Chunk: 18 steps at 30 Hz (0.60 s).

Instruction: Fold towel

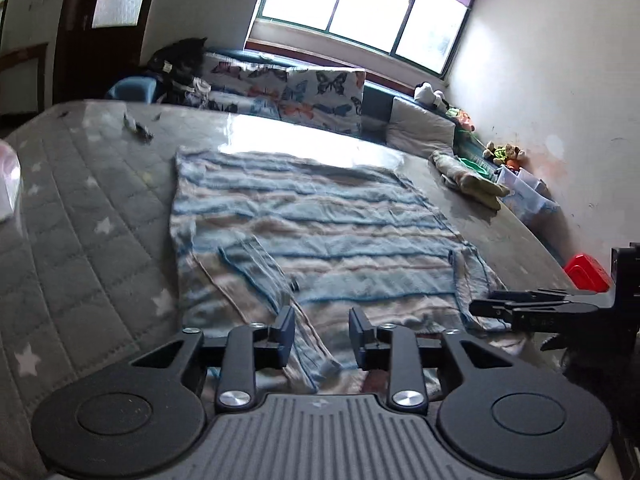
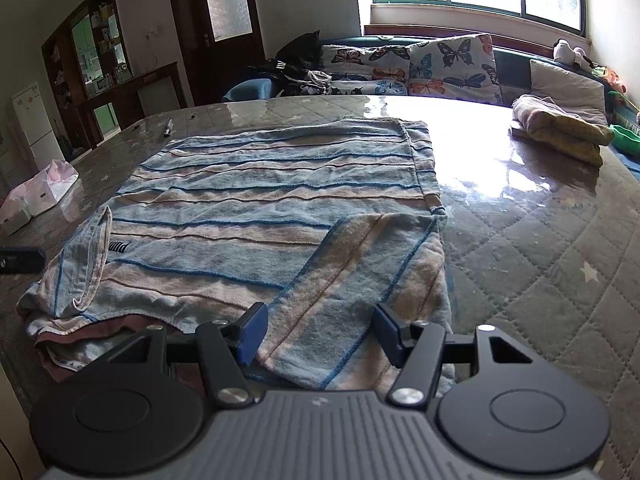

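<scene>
A blue and beige striped towel [image 1: 320, 220] [image 2: 260, 200] lies spread on the table, with both near corners flipped over onto it. My left gripper [image 1: 322, 330] hovers open over the near-left edge, above a folded-back strip, and nothing is pinched between its fingers. My right gripper [image 2: 320, 332] stands open over the near-right corner, and the turned-over flap [image 2: 360, 280] lies below its fingers. In the left wrist view the right gripper [image 1: 500, 308] shows from the side at the towel's right corner. A dark piece of the left gripper [image 2: 20, 260] shows at the left edge of the right wrist view.
The table [image 1: 80, 220] [image 2: 540, 260] has a grey quilted star cover under glossy plastic. On it lie a folded yellowish cloth [image 1: 468, 176] [image 2: 560, 128], a pen [image 2: 168, 128] and a pink-white bag [image 2: 40, 192]. Butterfly cushions [image 2: 440, 64] line the bench behind. A red box [image 1: 586, 272] sits low right.
</scene>
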Each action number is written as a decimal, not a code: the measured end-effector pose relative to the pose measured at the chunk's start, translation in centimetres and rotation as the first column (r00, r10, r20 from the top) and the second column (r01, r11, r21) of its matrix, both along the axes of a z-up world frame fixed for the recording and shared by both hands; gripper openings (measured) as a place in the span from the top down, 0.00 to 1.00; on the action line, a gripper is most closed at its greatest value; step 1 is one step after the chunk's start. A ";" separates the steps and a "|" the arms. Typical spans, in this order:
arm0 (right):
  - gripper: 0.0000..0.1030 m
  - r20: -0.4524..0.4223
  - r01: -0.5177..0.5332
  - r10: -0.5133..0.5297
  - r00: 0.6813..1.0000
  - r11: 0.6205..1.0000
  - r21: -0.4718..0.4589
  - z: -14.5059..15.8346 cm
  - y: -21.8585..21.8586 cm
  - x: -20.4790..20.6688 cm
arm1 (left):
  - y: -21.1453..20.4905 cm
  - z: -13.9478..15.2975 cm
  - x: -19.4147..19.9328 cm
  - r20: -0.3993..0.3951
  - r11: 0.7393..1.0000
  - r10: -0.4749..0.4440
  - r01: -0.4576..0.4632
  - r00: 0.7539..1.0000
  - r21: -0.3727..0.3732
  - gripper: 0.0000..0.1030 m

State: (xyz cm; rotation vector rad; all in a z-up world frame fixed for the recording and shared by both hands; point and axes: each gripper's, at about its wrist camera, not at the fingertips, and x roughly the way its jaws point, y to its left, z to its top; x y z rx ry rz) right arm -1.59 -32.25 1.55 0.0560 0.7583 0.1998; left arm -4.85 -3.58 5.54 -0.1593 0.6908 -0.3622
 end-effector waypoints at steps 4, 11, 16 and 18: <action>0.42 0.004 -0.001 0.001 1.000 1.000 0.003 0.2 0.1 0.0 | 1.6 -0.4 2.7 -0.013 0.997 0.076 -0.076 0.997 0.019 0.71; 0.42 0.021 -0.031 0.031 0.999 1.000 -0.002 1.3 1.0 0.3 | 2.8 -3.1 7.3 -0.081 0.993 0.117 -0.114 0.990 0.038 0.74; 0.42 0.031 -0.118 0.118 0.993 0.993 0.013 2.6 3.0 0.8 | 2.5 -3.3 7.3 -0.067 0.994 0.091 -0.087 0.994 0.071 0.73; 0.42 0.030 -0.176 0.175 0.984 0.984 0.032 3.1 4.4 1.1 | 2.9 -2.9 6.9 -0.058 0.994 0.092 -0.089 0.994 0.062 0.73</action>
